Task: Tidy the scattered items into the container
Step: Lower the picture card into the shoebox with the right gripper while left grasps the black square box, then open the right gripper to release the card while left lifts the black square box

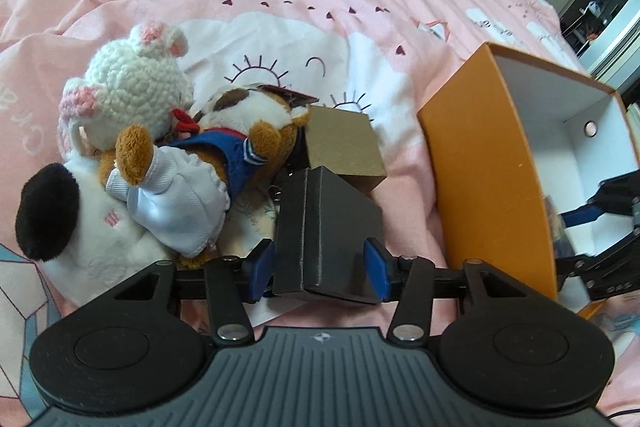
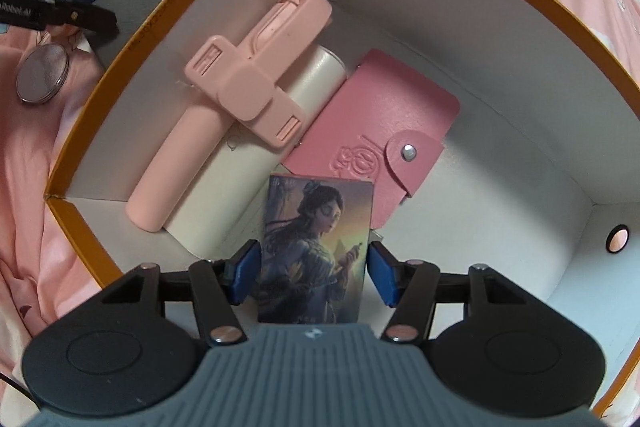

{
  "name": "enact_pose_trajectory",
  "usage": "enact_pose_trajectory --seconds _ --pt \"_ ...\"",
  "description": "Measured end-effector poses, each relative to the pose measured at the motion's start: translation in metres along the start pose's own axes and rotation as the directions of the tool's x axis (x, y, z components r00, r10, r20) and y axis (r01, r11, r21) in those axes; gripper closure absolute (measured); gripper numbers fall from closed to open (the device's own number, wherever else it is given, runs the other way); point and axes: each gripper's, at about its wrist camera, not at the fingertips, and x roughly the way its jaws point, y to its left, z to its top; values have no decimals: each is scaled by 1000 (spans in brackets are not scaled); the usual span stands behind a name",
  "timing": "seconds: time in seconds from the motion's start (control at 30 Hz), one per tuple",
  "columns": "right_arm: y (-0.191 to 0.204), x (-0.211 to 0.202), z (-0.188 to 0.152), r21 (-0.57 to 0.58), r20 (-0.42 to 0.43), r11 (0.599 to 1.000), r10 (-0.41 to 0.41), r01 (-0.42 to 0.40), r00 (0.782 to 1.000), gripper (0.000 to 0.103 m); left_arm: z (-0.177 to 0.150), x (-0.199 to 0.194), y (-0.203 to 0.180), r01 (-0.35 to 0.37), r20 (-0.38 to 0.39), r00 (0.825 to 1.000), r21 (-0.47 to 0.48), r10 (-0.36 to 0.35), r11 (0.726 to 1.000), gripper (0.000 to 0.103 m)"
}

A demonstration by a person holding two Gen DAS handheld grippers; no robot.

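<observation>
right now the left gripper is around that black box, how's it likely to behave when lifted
The black box looks rigid with flat, sharp-edged sides, so it probably won't flex between the left gripper fingers. Its matte faces likely give the blue pads decent friction. It lies tilted against the brown box, so it may pivot when raised.
</observation>
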Motion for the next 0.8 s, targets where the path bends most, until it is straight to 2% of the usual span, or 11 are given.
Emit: enact_pose_trajectory --seconds 0.1,0.2,0.3,0.33,0.43,0.5,0.63,0.8 --pt "-3 -2 -1 15 0 1000 11 -11 1000 42 2 -4 1 63 14 998 -18 -63 998 46" --pt "-9 -5 -2 44 4 999 32 -32 999 44 3 -2 1 125 -6 992 -44 -126 991 50" --pt "-16 -9 -2 83 19 996 44 -45 999 48 1 5 -11 64 -10 998 1 -64 998 53" --pt "-18 -11 -2 89 27 995 41 -43 999 51 0 7 -14 60 -16 998 10 -60 998 53" --pt "-21 -12 1 97 42 994 37 -41 998 51 -2 10 -20 33 -16 999 40 -32 999 59" --pt "-22 -11 4 87 47 995 53 -57 997 51 -4 10 -22 23 -13 1000 50 -22 999 60" --pt "-16 -11 10 3 69 998 67 -67 995 55 -5 8 -22 22 -8 1000 52 -22 998 60" --pt "-11 -12 16 -133 38 989 66 -60 997 57 -4 5 -26 28 3 1000 70 -28 997 63"
